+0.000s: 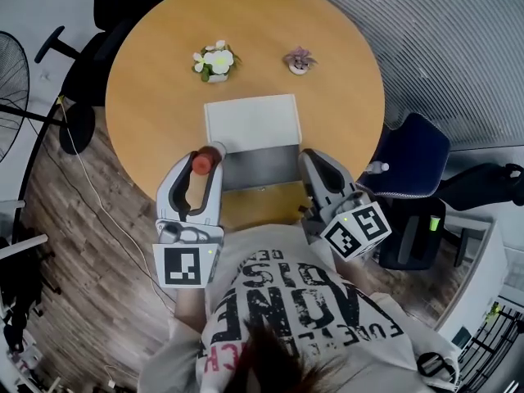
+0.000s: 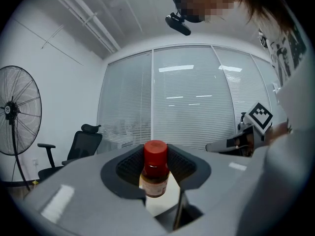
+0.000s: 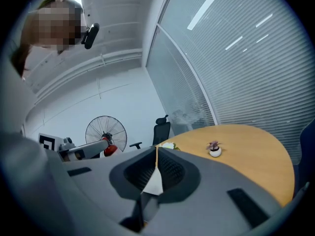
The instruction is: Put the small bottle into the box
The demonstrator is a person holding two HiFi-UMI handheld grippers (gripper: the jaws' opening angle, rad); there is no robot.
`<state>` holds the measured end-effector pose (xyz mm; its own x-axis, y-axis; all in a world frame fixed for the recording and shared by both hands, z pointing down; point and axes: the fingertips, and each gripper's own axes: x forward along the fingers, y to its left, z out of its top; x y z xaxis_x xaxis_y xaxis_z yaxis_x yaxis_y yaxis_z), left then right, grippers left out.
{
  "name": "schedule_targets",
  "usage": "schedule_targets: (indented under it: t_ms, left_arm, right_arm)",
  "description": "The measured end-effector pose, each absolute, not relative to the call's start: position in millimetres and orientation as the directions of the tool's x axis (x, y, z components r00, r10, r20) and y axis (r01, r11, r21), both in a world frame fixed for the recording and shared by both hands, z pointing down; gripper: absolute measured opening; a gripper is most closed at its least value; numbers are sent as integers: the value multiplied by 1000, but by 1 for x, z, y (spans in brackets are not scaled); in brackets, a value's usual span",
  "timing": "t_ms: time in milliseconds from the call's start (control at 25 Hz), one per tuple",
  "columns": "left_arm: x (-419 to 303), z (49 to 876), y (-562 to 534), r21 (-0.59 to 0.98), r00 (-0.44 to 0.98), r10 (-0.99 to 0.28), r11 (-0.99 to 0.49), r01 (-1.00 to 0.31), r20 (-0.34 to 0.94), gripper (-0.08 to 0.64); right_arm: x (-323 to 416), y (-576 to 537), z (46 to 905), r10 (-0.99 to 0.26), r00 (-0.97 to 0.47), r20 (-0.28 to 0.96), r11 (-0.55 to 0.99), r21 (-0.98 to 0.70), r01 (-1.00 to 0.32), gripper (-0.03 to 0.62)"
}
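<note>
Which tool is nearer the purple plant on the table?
Right. The right tool clamps the box's right edge, straight below the plant in the head view. The left tool, holding the bottle, is at the box's left corner, farther away.

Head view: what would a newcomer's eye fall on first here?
The red-capped bottle stands clamped in the left gripper, just left of the open white box near the front edge of the table. The right gripper pinches a thin white edge, apparently the box's. Two small flower pots sit at the far side.
</note>
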<state>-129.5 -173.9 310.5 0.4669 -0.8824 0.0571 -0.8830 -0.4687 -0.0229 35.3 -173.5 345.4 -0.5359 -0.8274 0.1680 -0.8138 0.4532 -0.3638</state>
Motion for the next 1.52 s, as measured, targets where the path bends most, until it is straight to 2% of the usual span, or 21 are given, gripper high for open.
schedule_targets:
  t_ms: [680,880,1080,1520]
  left_arm:
    - [-134,310,-173,-24,362,-925,-367,-930,112,149]
    - [-133,297,-177,-66,365,-930,-367,-928,48,149]
    - [-144,298,-178,-87,340,-936,-347,-934,90,149]
    - [-120,297,-187,-83,430,-899,-437,-896,85,149]
  right_arm:
    - [52,-193,346,-805,-570,165,482,-378,-791,15]
    - [58,-192,347,-808,-567,160,475,-392,-788,15]
    - [63,-192,349,-812,-560,163,466,-396,-791,15]
    - [78,-180,357,-842,-508,184,405,-407,-819,15]
